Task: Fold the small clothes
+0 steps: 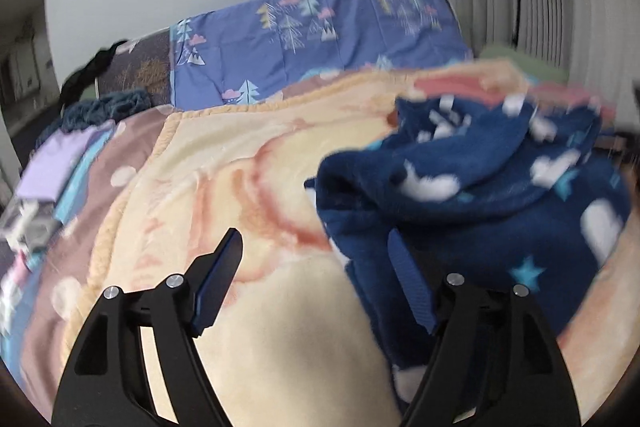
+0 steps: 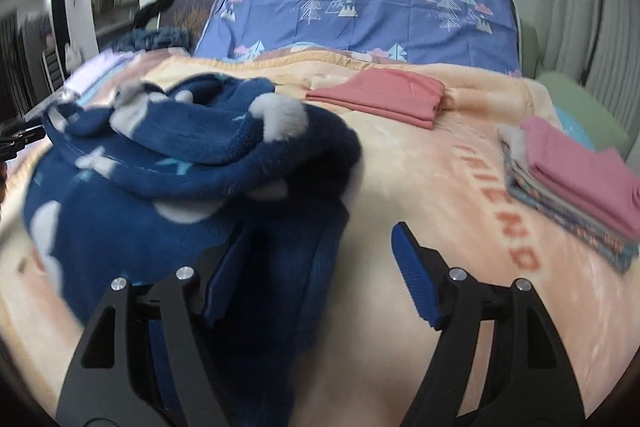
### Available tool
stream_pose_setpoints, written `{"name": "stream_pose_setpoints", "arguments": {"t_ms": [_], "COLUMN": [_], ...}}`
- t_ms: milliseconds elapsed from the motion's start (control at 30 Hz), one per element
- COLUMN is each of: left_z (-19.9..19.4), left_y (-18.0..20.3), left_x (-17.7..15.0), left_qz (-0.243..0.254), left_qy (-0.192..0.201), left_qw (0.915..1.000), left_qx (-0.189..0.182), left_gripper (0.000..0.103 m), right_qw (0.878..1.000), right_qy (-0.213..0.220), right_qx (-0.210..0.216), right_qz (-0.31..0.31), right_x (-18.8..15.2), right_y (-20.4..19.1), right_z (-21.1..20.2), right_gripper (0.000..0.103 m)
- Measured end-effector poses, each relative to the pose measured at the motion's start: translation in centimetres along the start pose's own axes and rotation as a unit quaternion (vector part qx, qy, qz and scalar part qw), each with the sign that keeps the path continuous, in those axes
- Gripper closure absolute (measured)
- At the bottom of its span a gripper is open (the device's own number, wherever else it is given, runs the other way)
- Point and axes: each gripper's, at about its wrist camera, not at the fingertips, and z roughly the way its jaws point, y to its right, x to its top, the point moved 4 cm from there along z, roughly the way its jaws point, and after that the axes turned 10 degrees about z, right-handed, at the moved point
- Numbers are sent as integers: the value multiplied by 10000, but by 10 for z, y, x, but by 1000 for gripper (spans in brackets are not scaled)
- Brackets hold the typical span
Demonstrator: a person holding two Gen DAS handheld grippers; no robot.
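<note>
Both tongs (image 1: 314, 247) (image 2: 320, 239) gape at the crumpled navy fleece (image 1: 480, 187) (image 2: 180, 179).

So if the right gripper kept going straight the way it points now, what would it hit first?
Probably the edge of the navy fleece garment, bunched just ahead of the right gripper; depth is unclear, so it might land on the peach blanket beside it.

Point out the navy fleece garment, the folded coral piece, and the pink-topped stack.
navy fleece garment (image 2: 132, 223): right wrist view, its flat lower body.
folded coral piece (image 2: 380, 97): right wrist view, middle of top face.
pink-topped stack (image 2: 576, 167): right wrist view, the pink top layer.
</note>
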Motion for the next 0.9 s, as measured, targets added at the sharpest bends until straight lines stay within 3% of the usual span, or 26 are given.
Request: {"name": "stream_pose_setpoints", "arguments": {"t_ms": [67, 167, 233, 300, 367, 533, 633, 733, 833, 900], "left_z": [19, 38, 50, 67, 78, 69, 48, 45, 92, 135], "left_y": [3, -7, -16, -22, -25, -34, -45, -52, -46, -36], "left_x": [3, 27, 43, 53, 55, 55, 71, 89, 83, 62], "left_qz": [151, -254, -708, -1101, -1260, -1567, -1734, -1627, -1373, -1297], "left_qy": [-94, 158, 345, 324, 217, 544, 917, 1101, 367, -401], "left_qw": [9998, 9994, 9945, 9821, 9783, 9707, 9666, 9725, 9868, 9884], "left_qx": [120, -187, -696, -1496, -1632, -1738, -1649, -1250, -777, -686], "left_gripper": [28, 28, 33, 94, 94, 95, 95, 94, 93, 91], "right_qw": [9999, 9973, 9925, 9860, 9798, 9588, 9487, 9475, 9651, 9706], "right_qy": [104, 247, 197, -4, -36, 153, 499, 791, 328, -282], "right_qx": [18, 454, 880, 1189, 1404, 1846, 2072, 2024, 1416, 936], "right_qz": [9, 513, 826, 1169, 1426, 2154, 2334, 2345, 2180, 2199], "right_x": [9, 40, 53, 62, 64, 66, 79, 101, 106, 94], "right_y": [1, 9, 12, 19, 24, 43, 46, 47, 44, 45], "right_z": [10, 25, 31, 43, 46, 36, 18, 12, 57, 101], "right_gripper": [29, 34, 68, 90, 90, 91, 91, 91, 89, 89]}}
